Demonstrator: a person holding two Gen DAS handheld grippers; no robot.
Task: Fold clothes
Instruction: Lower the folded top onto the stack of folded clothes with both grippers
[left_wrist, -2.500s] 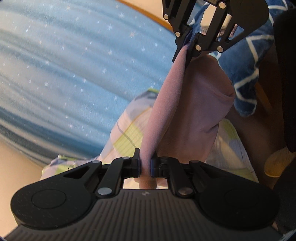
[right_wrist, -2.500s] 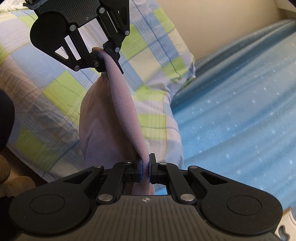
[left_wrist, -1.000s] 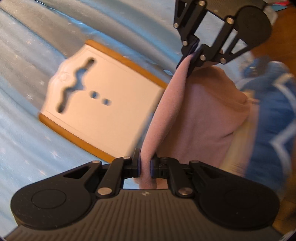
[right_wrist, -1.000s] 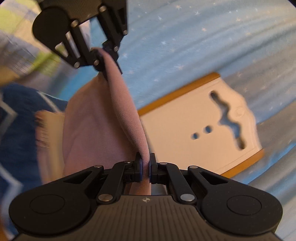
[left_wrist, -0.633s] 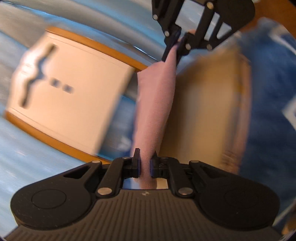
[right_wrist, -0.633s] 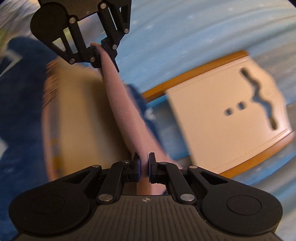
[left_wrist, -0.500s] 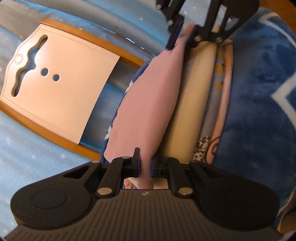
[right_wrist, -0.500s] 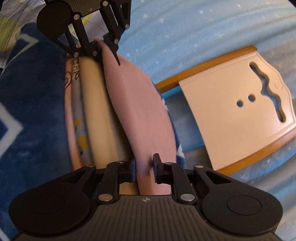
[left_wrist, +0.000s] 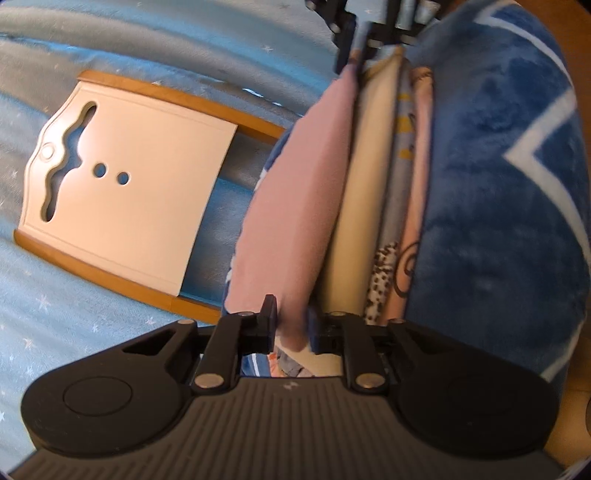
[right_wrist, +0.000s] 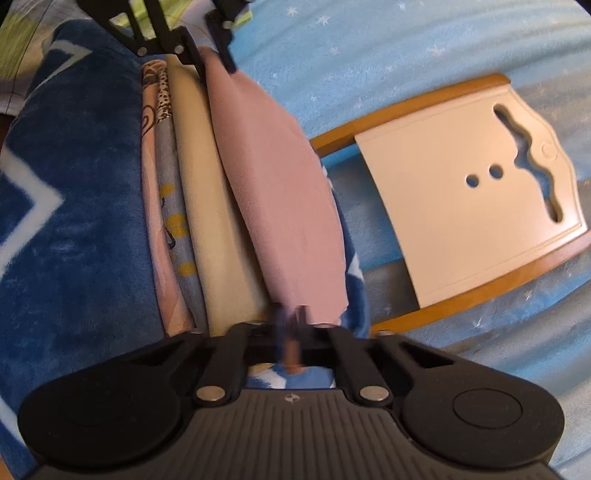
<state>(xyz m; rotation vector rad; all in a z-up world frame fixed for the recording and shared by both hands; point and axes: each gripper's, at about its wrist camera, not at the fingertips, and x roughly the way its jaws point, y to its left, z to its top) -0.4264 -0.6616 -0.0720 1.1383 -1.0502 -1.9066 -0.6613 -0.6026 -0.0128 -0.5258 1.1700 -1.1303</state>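
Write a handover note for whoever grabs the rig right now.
Left gripper: jaws open, astride one end of the pink cloth.
Right gripper: at the other end, too blurred to tell whether open or shut.
Pink cloth: folded, lying on the cream cloth of the folded stack on the blanket; the board lies beside it.
Done: fold and placement.
Left: likely back both grippers off. No unfolded clothes in view.

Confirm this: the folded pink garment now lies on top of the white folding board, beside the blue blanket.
Not quite. The folded pink garment lies on the stack of folded clothes, not on the white folding board, which sits bare and apart on the light blue bedspread. The right wrist view shows it. The blue blanket is indeed beside it.
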